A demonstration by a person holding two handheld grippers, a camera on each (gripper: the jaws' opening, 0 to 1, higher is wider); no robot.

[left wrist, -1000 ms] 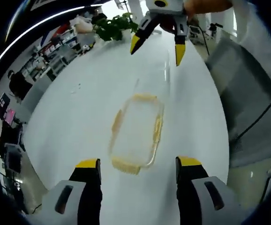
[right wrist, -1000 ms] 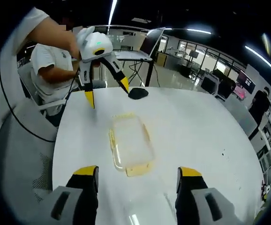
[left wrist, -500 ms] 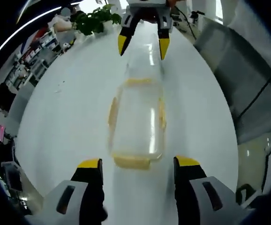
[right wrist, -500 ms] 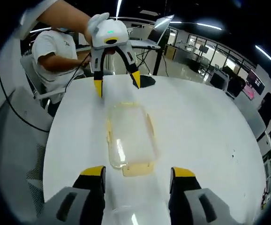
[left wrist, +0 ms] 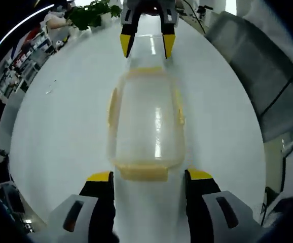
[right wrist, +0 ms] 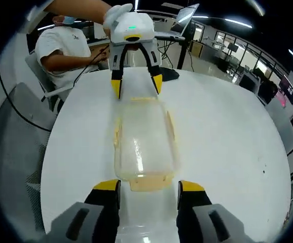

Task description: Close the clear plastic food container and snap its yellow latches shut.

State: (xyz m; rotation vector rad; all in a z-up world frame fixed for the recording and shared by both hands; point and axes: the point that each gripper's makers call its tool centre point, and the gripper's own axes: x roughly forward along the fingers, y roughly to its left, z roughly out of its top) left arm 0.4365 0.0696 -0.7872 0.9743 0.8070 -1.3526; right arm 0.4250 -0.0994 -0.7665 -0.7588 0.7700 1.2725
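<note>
A clear plastic food container [left wrist: 145,121] with its lid on lies lengthwise on the white table [left wrist: 60,131]. Yellow latches show on its long sides [left wrist: 112,109] and at both ends. My left gripper [left wrist: 149,177] is open, its yellow-tipped jaws on either side of the near end latch [left wrist: 144,172]. My right gripper [left wrist: 146,44] stands open at the far end. In the right gripper view the same container [right wrist: 144,139] runs away from my right gripper [right wrist: 148,186], which straddles an end latch [right wrist: 147,181]. The left gripper [right wrist: 136,85] is open over the opposite end.
A grey chair [left wrist: 258,66] stands off the table's right side and a green plant [left wrist: 88,12] at its far end. A person in a white shirt [right wrist: 65,45] sits behind the table, near a black object [right wrist: 169,73]. Another grey chair [right wrist: 14,131] stands at the left.
Both grippers have come in from opposite ends until their jaws flank the container's end latches. The container itself lies where it was.
</note>
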